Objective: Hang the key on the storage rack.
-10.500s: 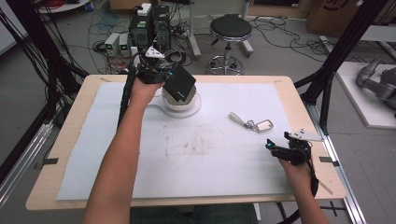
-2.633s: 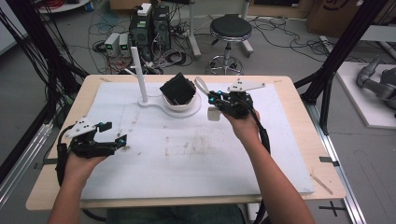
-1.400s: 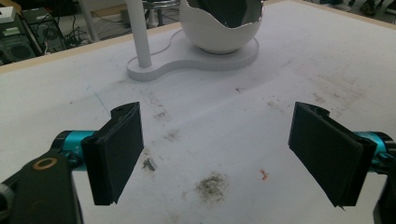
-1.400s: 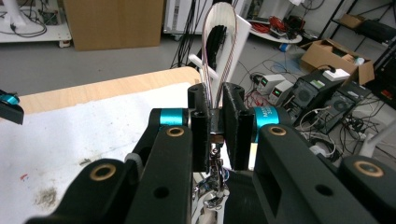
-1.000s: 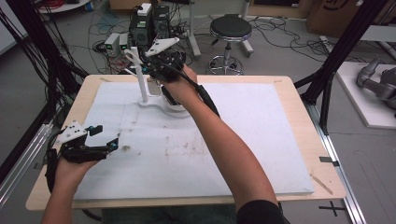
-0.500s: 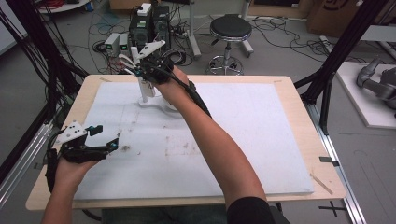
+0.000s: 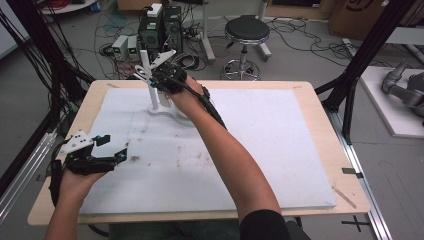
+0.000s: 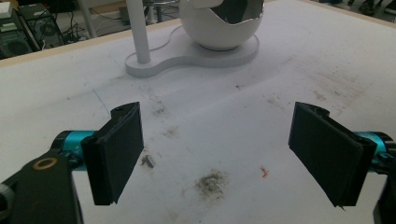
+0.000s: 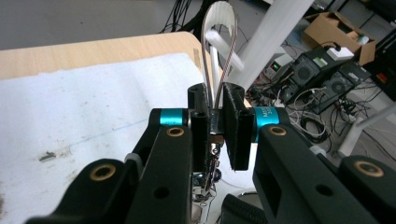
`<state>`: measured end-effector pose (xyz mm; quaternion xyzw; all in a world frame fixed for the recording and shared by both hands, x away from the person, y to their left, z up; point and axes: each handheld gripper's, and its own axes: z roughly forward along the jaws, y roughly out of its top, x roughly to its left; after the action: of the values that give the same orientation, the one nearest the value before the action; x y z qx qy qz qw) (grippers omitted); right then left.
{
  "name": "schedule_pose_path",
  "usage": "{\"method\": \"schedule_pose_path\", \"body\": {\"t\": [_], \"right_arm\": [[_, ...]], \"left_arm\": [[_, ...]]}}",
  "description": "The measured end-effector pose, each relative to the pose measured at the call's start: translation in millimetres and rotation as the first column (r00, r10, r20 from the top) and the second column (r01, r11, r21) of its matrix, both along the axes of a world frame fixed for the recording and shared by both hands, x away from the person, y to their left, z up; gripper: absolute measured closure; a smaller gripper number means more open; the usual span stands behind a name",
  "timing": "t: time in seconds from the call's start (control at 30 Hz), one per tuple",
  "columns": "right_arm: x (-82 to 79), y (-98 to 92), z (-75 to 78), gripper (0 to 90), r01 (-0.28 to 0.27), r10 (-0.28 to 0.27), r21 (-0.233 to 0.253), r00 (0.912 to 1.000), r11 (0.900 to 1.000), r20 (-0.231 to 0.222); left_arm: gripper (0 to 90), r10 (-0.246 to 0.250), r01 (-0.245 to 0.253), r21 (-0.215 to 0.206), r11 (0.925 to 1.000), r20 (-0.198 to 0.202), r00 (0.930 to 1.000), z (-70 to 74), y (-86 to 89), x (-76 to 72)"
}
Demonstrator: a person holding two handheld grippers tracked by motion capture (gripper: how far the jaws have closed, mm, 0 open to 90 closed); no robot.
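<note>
Right gripper (image 9: 214, 126): clamped on keyring (image 9: 219, 51), beside stand (image 7: 152, 90). Left gripper (image 8: 217, 154): wide open, empty, well short of stand.

Right gripper (image 7: 159, 76) raised at white post (image 7: 148, 80) of stand (image 7: 161, 108), a pale loop (image 7: 142, 76) at its tip. Left gripper (image 7: 107, 155) well apart, low over table (image 7: 280, 140), jaws apart.

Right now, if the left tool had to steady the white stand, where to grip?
Grip the upright post low, just above the flat base, coming from the left tool's side. It's slim and vertical, so the open jaws should span it; the bowl looks too wide, and the right tool, holding a white loop, crowds the top.
</note>
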<state>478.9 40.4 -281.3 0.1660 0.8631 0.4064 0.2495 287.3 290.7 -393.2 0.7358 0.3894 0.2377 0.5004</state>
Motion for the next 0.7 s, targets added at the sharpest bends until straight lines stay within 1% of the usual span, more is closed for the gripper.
{"method": "schedule_pose_path", "body": {"t": [0.1,0.2,0.27,0.3,0.37,0.4,0.43,0.47,0.53,0.57,0.63,0.7], "right_arm": [[2.0,0.0,-3.0,82.7,0.006,-0.006,-0.001,1.0000,1.000,0.001],[4.6,0.8,-9.6,82.6,0.016,-0.016,-0.011,0.9998,1.000,-0.014],[5.4,0.8,-11.2,82.6,0.017,-0.017,-0.013,0.9998,1.000,-0.010],[6.3,0.2,-14.2,82.1,0.025,-0.025,-0.022,0.9996,0.999,-0.011],[6.7,-0.2,-15.6,81.5,0.025,-0.026,-0.020,0.9995,0.999,-0.016],[6.9,-0.5,-17.1,78.6,0.029,-0.029,-0.019,0.9994,0.999,-0.018],[6.2,-1.5,-18.8,64.7,0.043,-0.043,-0.012,0.9989,0.999,-0.017],[6.1,-2.0,-19.3,64.2,0.056,-0.056,-0.013,0.9982,0.998,-0.020],[5.7,-2.8,-19.5,64.4,0.058,-0.059,-0.014,0.9979,0.998,-0.027],[4.8,-6.1,-19.2,61.4,0.051,-0.052,-0.013,0.9986,0.999,-0.015],[4.0,-8.1,-18.7,60.0,0.059,-0.059,-0.009,0.9981,0.998,-0.018],[1.9,-16.4,-16.4,56.0,0.065,-0.064,0.010,0.9977,0.998,-0.021]], "left_arm": [[17.9,0.002,-0.002,-0.002,1.0000,0.000,1.0000,-0.1,0.1,-0.2],[17.9,0.003,-0.003,-0.003,1.0000,-0.001,1.0000,-0.5,0.2,-0.1],[17.9,0.002,-0.002,0.000,1.0000,-0.003,1.0000,-0.8,0.5,0.0],[17.9,0.003,-0.003,0.002,1.0000,-0.004,1.0000,-1.0,0.7,0.1],[17.9,0.006,-0.006,-0.001,1.0000,-0.007,1.0000,-1.5,0.5,0.3],[17.9,0.004,-0.004,-0.001,1.0000,-0.008,1.0000,-1.7,0.6,0.5],[17.9,0.005,-0.005,0.006,1.0000,-0.010,0.9999,-2.1,1.1,0.9],[17.9,0.007,-0.007,0.003,1.0000,-0.012,0.9999,-2.5,1.2,1.0],[17.9,0.006,-0.006,0.004,1.0000,-0.014,0.9999,-2.7,1.8,1.2],[17.9,0.008,-0.008,0.003,1.0000,-0.015,0.9999,-2.9,1.9,1.2],[17.9,0.008,-0.008,0.002,1.0000,-0.014,0.9999,-3.0,2.0,1.3],[17.9,0.006,-0.006,0.004,1.0000,-0.013,0.9999,-2.7,1.8,1.3]]}}
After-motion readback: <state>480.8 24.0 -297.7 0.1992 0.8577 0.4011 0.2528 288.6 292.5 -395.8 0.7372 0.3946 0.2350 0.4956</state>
